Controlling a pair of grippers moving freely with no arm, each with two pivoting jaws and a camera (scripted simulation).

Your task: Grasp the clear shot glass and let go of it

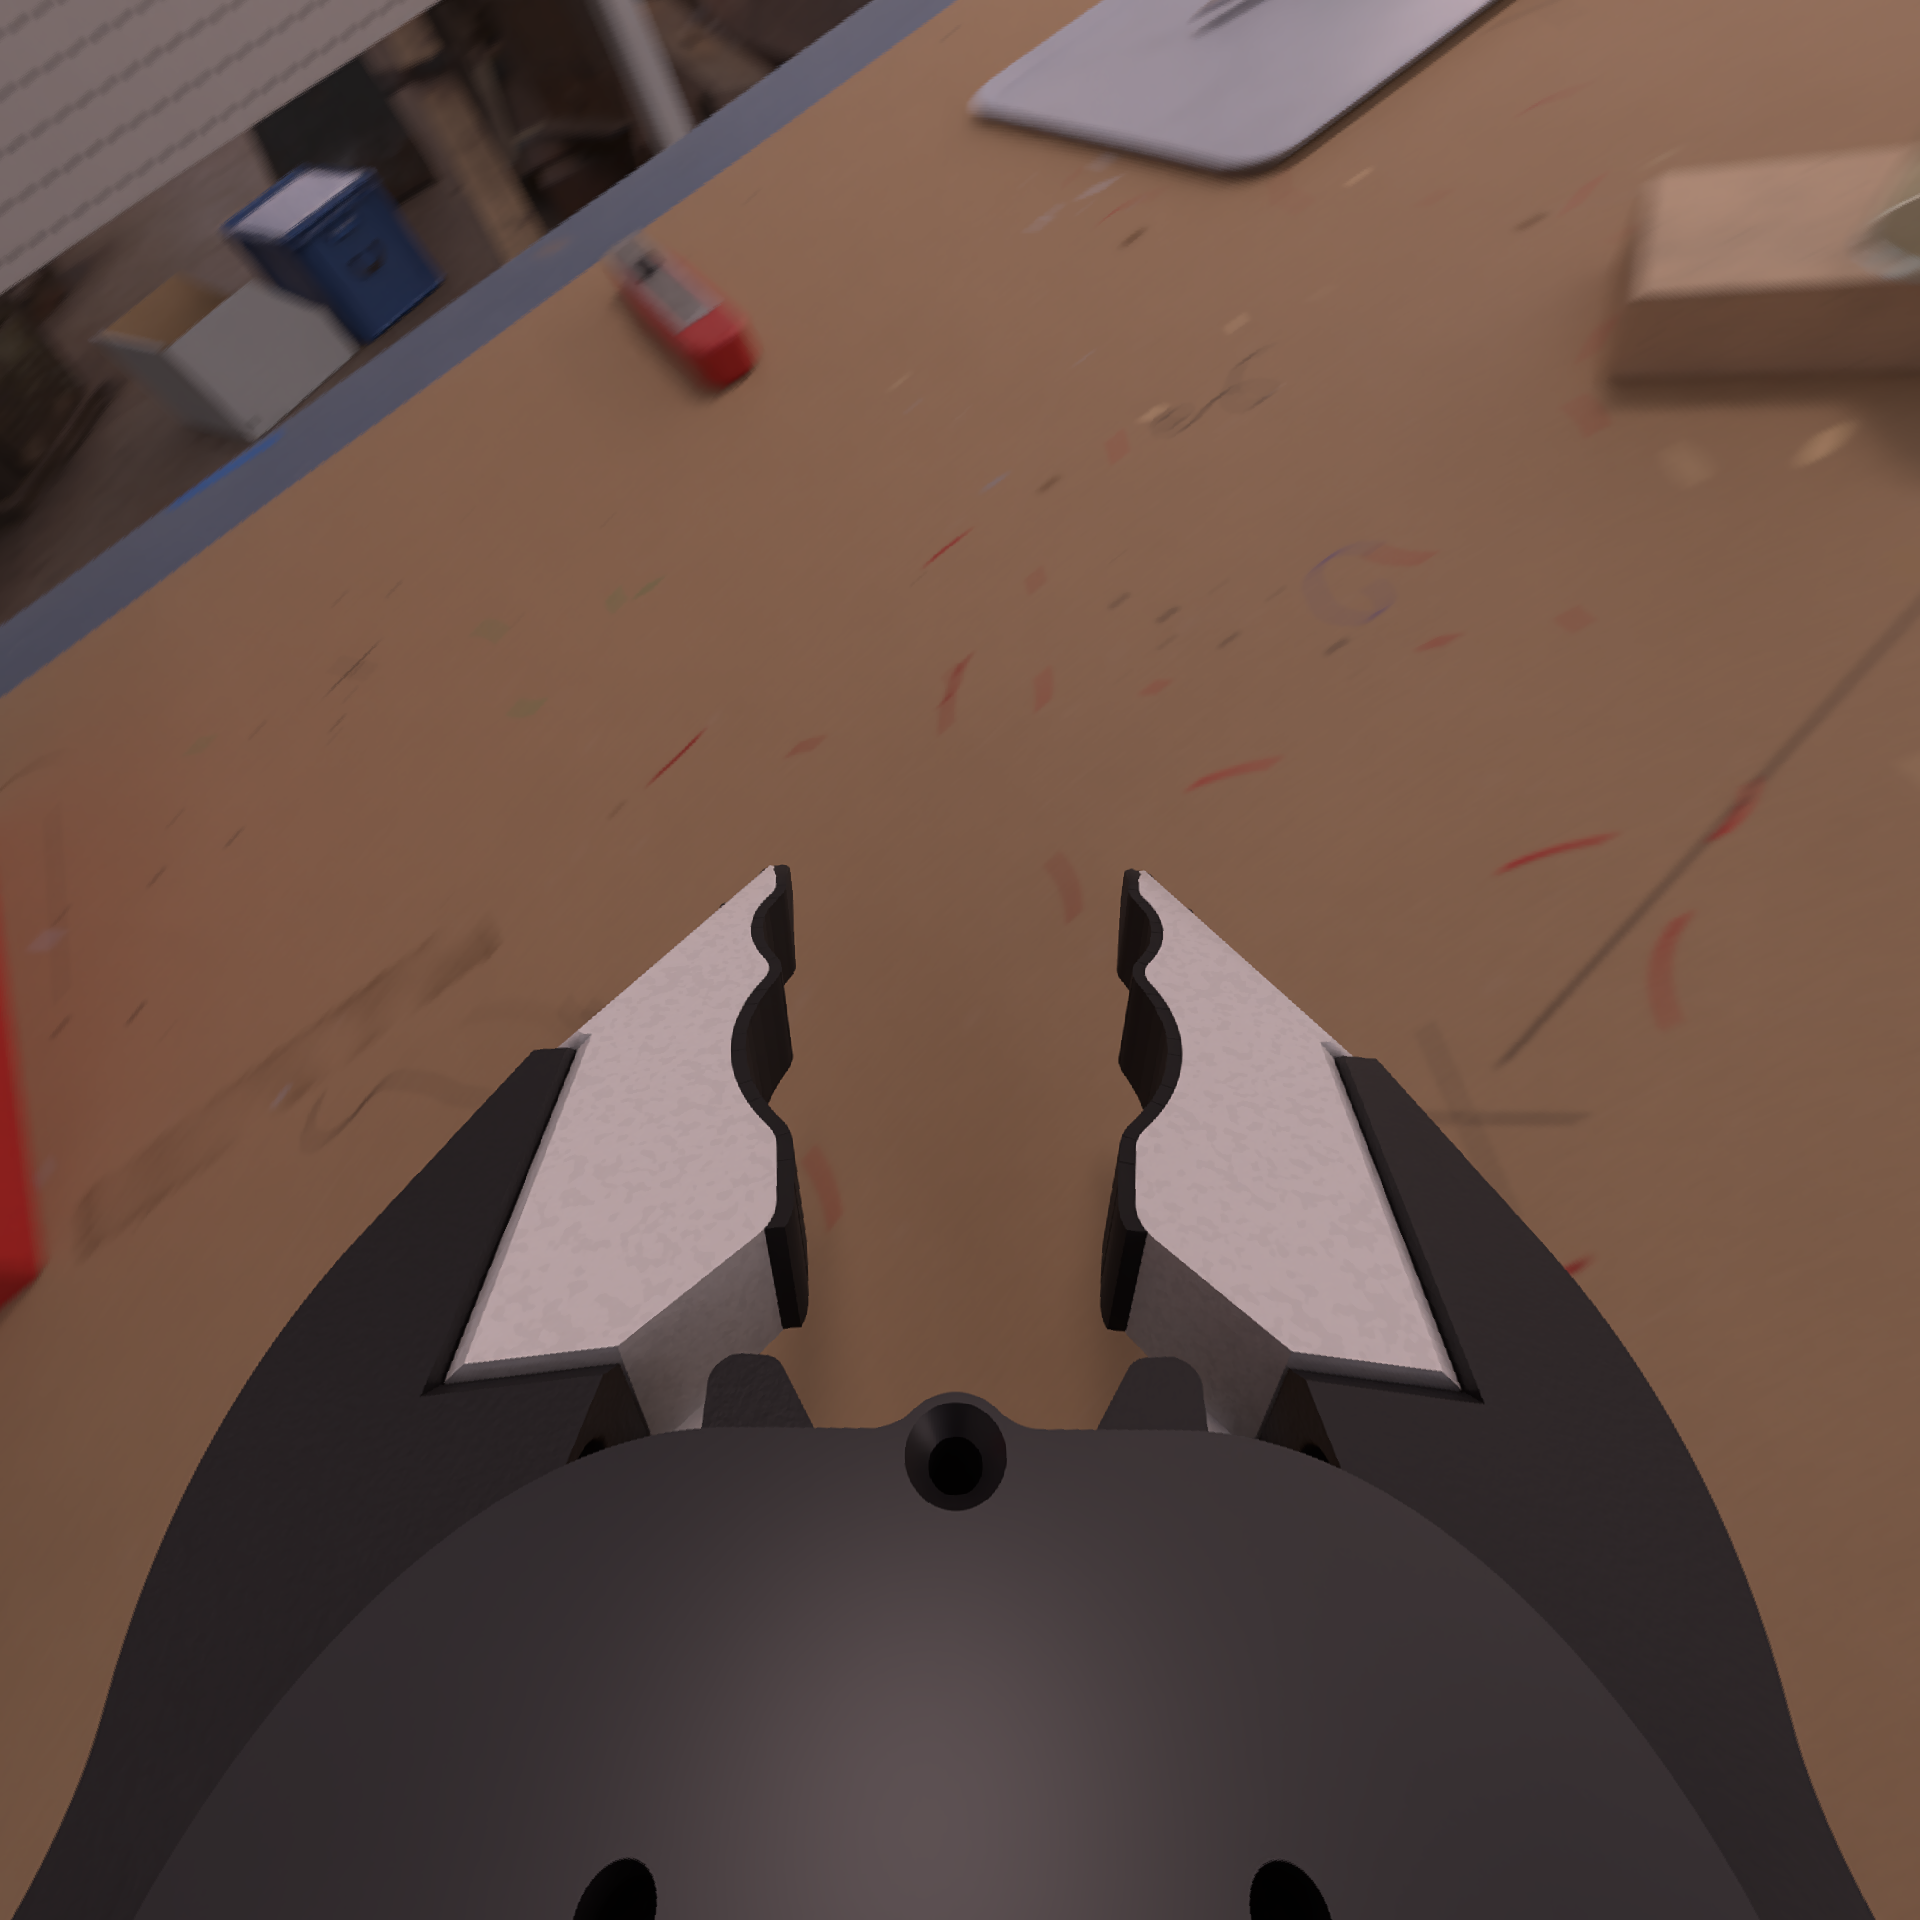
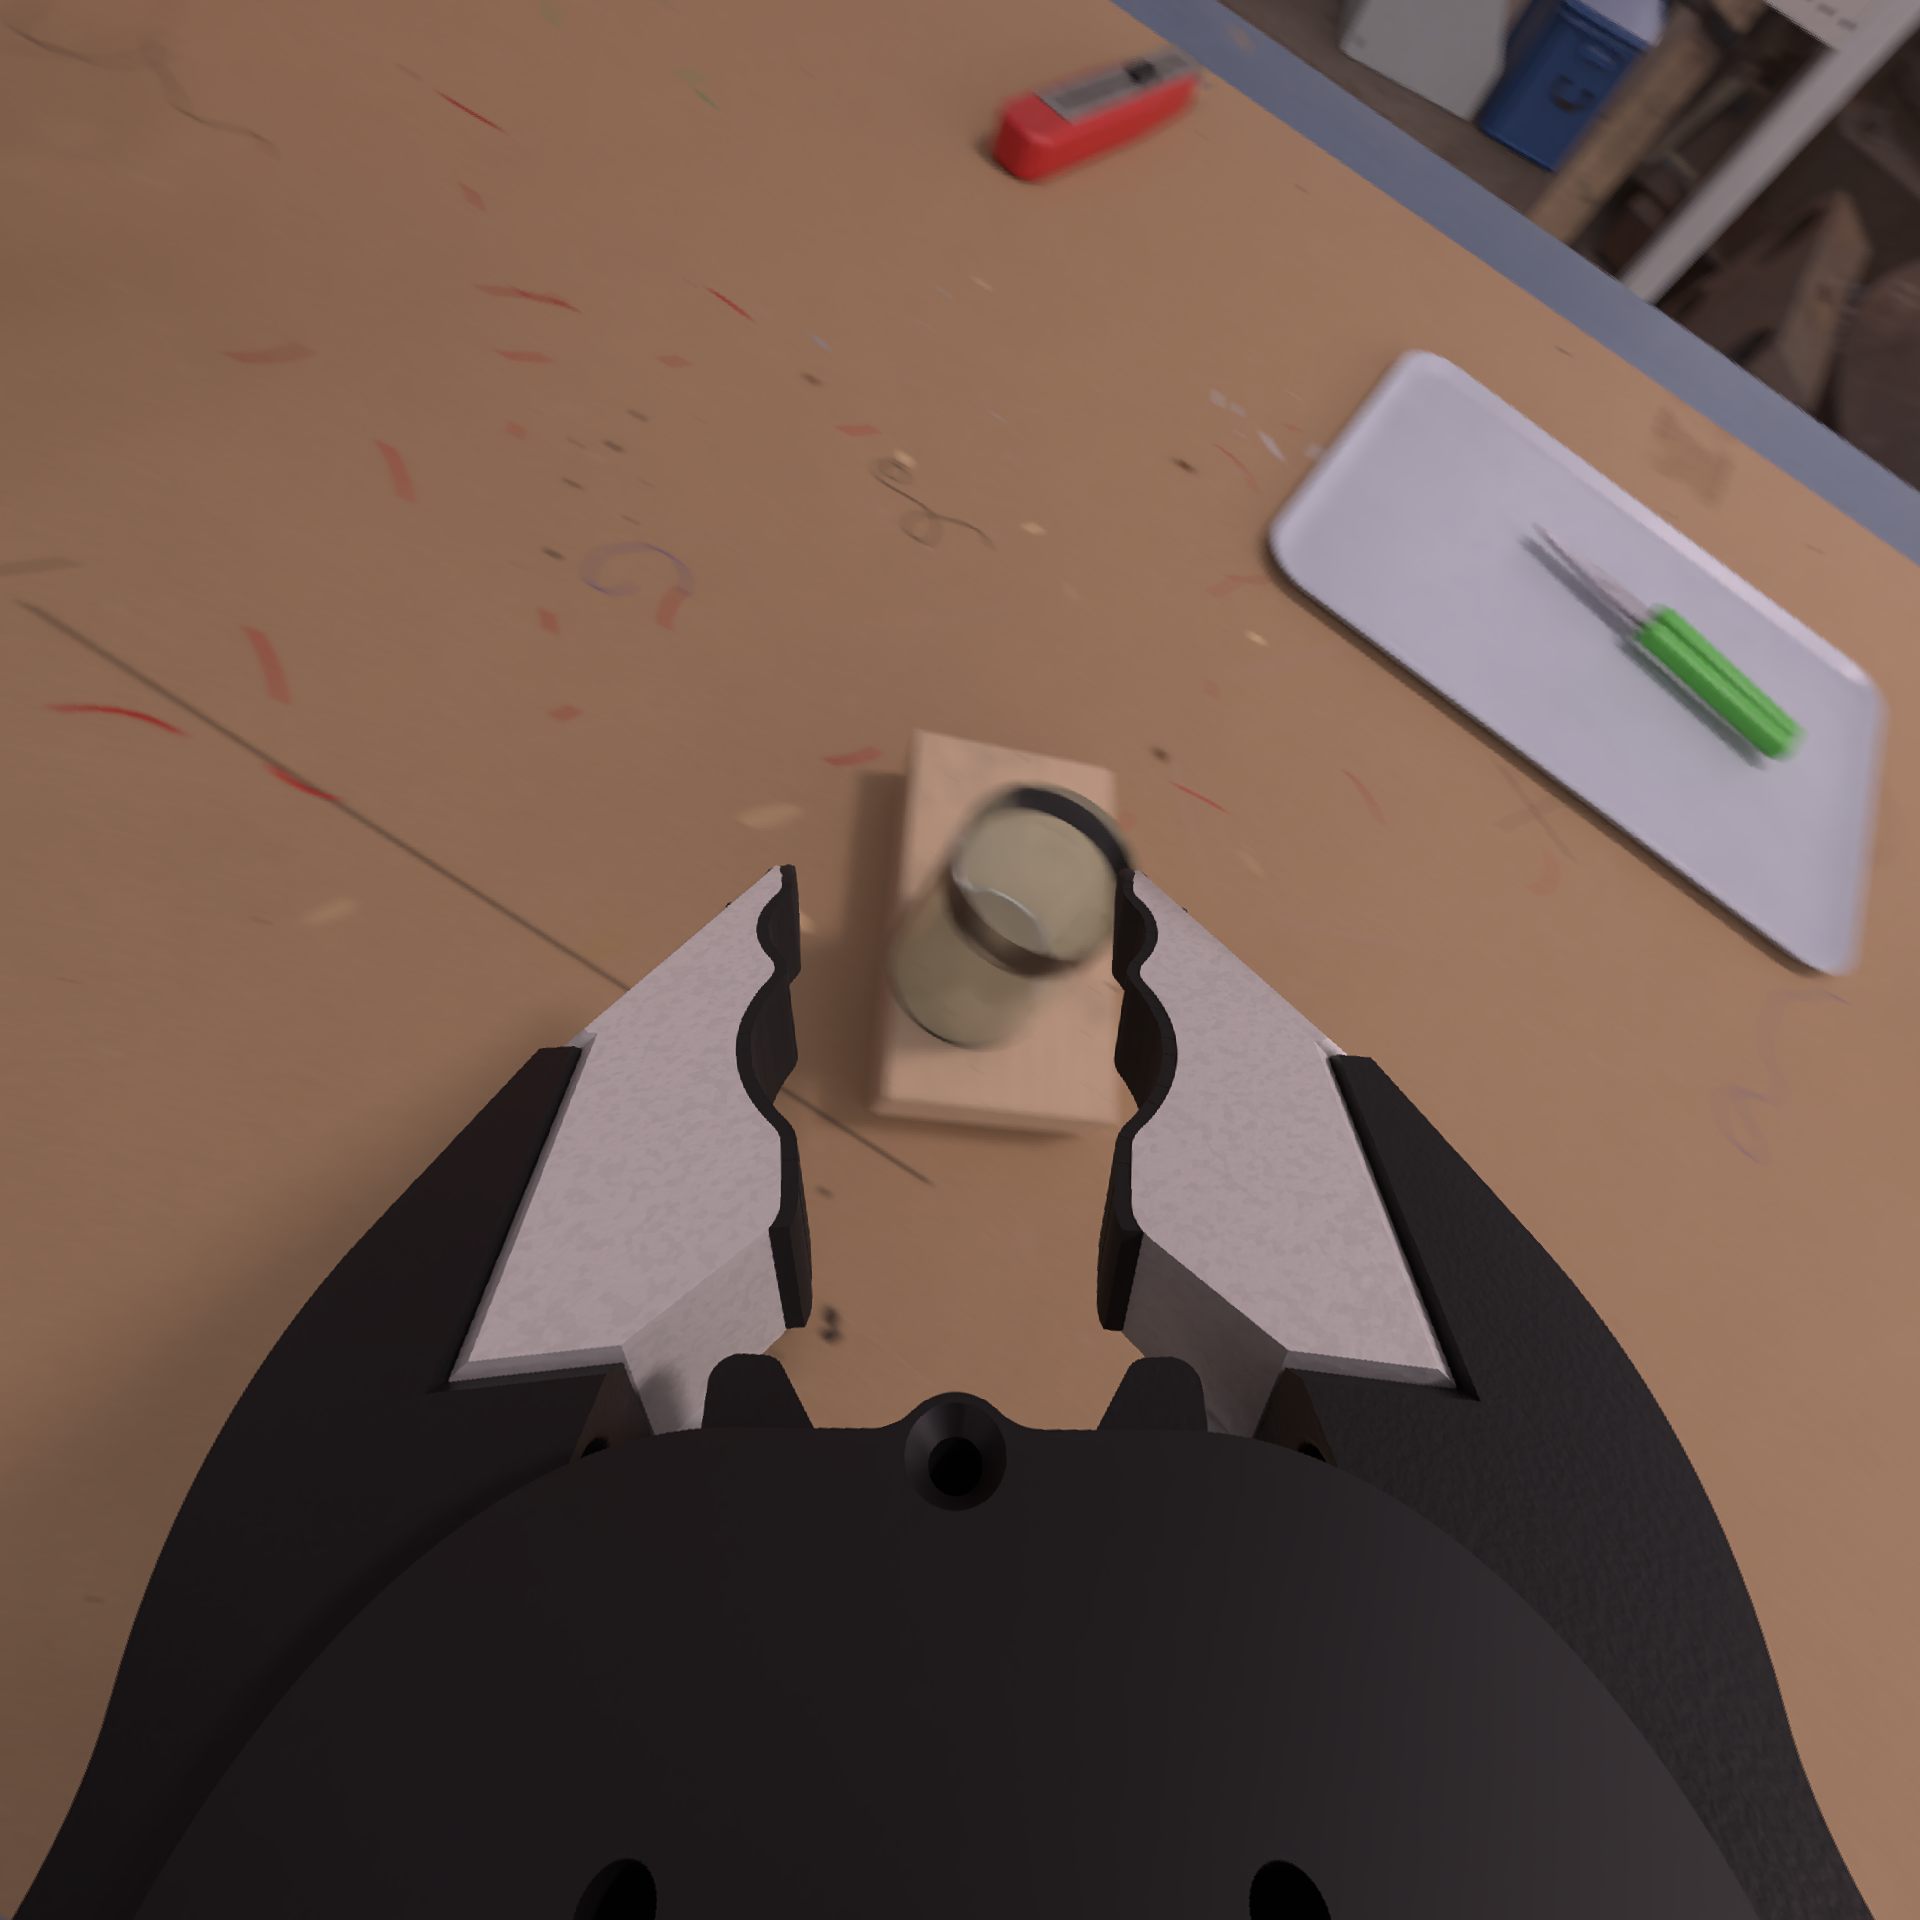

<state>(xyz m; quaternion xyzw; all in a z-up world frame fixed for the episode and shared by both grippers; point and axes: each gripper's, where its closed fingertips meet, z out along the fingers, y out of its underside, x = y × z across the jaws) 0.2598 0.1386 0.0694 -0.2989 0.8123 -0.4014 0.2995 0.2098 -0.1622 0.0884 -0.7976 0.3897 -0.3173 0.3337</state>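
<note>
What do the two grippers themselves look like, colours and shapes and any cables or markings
Both look alike. The left gripper and right gripper each have a rounded matte black body with a small round screw hole at its front. Two pale grey speckled wedge fingers taper to points, with black wavy inner pads. No cables, markings or sleeves show.

on my right feed i see a brown scratched desk [image 2: 520, 727] with a small wooden block [image 2: 1039, 1081] near the middle. a red box cutter [image 2: 1081, 120] lies near the far edge. a white tray [image 2: 1455, 468] holds a green-handled tool [image 2: 1704, 686]. beyond the desk, a blue bin [image 1: 332, 249] is blurred.
</note>
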